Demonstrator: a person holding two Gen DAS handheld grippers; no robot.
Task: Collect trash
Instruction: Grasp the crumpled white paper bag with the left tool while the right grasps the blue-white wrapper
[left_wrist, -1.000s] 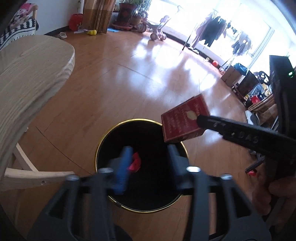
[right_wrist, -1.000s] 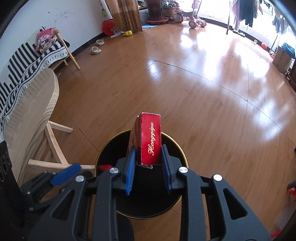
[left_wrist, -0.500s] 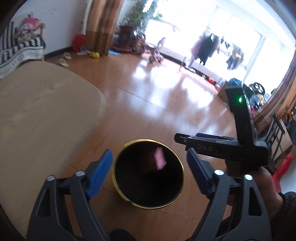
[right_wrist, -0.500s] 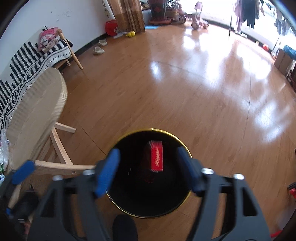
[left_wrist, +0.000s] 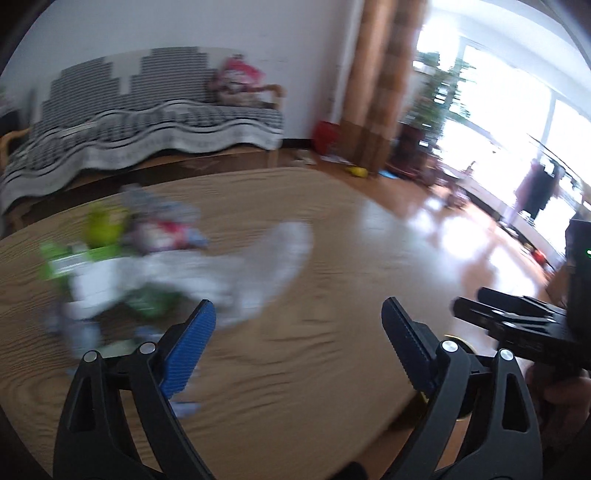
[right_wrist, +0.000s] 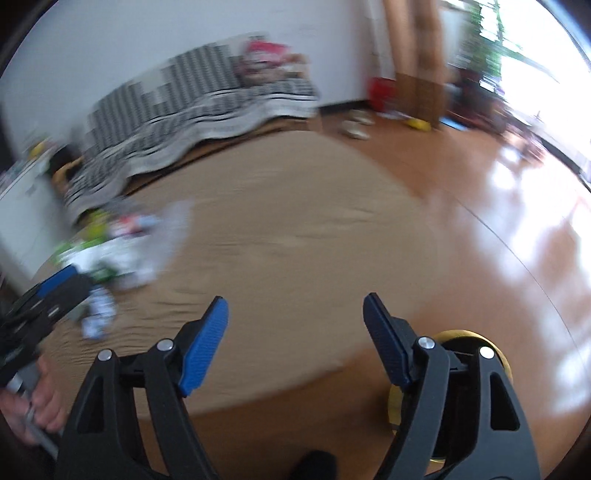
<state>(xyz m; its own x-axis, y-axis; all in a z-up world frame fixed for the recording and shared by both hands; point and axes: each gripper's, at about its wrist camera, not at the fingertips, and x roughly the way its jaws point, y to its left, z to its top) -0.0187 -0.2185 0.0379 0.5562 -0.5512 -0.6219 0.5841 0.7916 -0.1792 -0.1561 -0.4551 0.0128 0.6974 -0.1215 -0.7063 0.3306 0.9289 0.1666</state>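
Observation:
A blurred pile of trash (left_wrist: 147, 266), white, green and red wrappers, lies on the round wooden table (left_wrist: 332, 288) at the left. It also shows in the right wrist view (right_wrist: 118, 251). My left gripper (left_wrist: 295, 343) is open and empty above the table, to the right of the pile. My right gripper (right_wrist: 295, 325) is open and empty over the table's near edge. The black bin with a gold rim (right_wrist: 469, 339) stands on the floor under the right gripper's right finger; its inside is hidden.
A sofa with a striped cover (left_wrist: 147, 125) stands along the far wall behind the table. Wooden floor (right_wrist: 517, 221) spreads to the right toward bright windows, curtains (left_wrist: 380, 85) and plants. The right gripper also shows at the right of the left wrist view (left_wrist: 517, 325).
The right gripper opened and the red box dropped into the bin. Both grippers then swung up from the bin toward the table and the trash pile.

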